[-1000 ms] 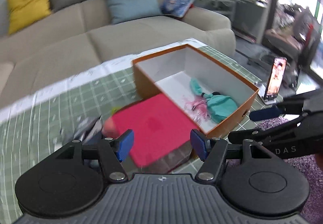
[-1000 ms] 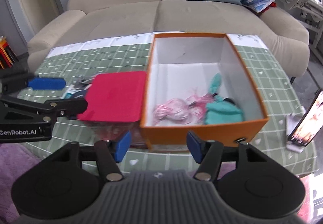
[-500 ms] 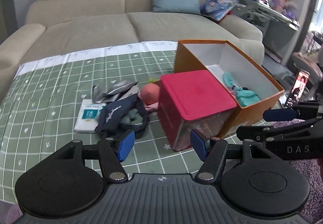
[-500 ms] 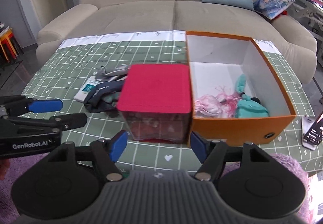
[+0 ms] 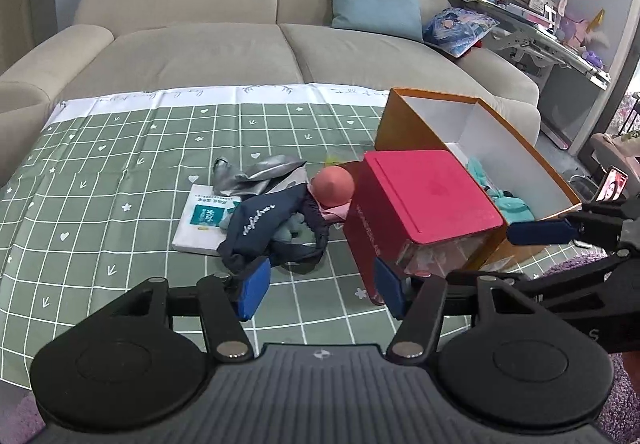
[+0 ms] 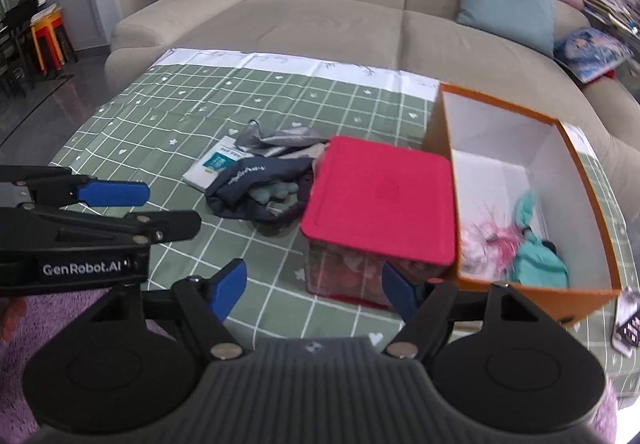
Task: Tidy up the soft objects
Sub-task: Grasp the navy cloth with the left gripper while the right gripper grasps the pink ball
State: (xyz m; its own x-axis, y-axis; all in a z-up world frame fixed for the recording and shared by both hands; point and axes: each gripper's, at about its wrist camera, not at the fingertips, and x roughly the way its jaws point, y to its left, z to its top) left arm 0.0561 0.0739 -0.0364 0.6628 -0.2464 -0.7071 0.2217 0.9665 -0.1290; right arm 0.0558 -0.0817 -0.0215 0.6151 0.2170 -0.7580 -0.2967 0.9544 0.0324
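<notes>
My green checked tablecloth (image 5: 120, 172) covers the table in front of the beige sofa (image 5: 200, 48). On the cloth at about 2 o'clock from centre stands the open orange cardboard box (image 6: 592, 180), white inside. It holds a teal soft item (image 6: 538, 260) and a pink-and-white frilly item (image 6: 486, 240), both at the box's near end.

Touching the box's left wall stands the clear container with a red lid (image 6: 380, 200), lid on; soft things show through its clear side, too blurred to identify.

At 9 o'clock from that container lies the loose pile: a navy cloth with white lettering (image 5: 260, 220) on top, a silver-grey crumpled piece (image 5: 256, 172) at its 12 o'clock, a white packet with a teal label (image 5: 202, 222) at its 9 o'clock, partly under it. A pink ball-shaped object (image 5: 332, 186) sits between pile and container.

My left gripper (image 5: 316, 284) hangs above the near cloth, released, nothing between the blue pads; its jaws have just been closing a little. My right gripper (image 6: 312, 284) is likewise released and empty, its jaws having just been opening, with the red-lidded container beyond them.
</notes>
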